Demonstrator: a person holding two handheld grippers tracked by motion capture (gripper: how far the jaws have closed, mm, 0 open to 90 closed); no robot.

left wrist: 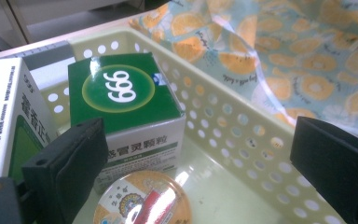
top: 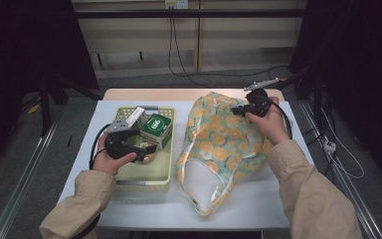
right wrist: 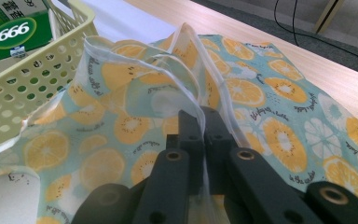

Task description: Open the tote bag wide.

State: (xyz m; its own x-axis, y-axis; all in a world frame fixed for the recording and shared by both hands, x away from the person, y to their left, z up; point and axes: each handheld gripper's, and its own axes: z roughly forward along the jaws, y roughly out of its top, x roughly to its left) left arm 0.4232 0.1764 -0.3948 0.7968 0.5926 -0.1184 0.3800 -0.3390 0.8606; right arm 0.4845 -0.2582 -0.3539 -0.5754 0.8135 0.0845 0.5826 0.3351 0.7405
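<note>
A person is working at a white-covered table [top: 258,199] with a gripper in each hand. The left gripper [top: 146,148] is hovering inside a pale yellow basket [top: 144,185] on the left side, its jaws spread wide and holding nothing. Just below and between those jaws a round orange-lidded container [left wrist: 142,200] is lying on the basket floor, touching the near face of a green box marked 666 [left wrist: 121,91]. A white box [left wrist: 2,116] is standing to the left of the green one.

The right gripper [top: 242,110] is pressing its jaws together on the rim of an orange-print fabric bag [top: 224,144], which is lying just right of the basket, its mouth edge lifted at the far end. The basket's right wall is standing between the container and the bag; open table is lying near the bag's near end.
</note>
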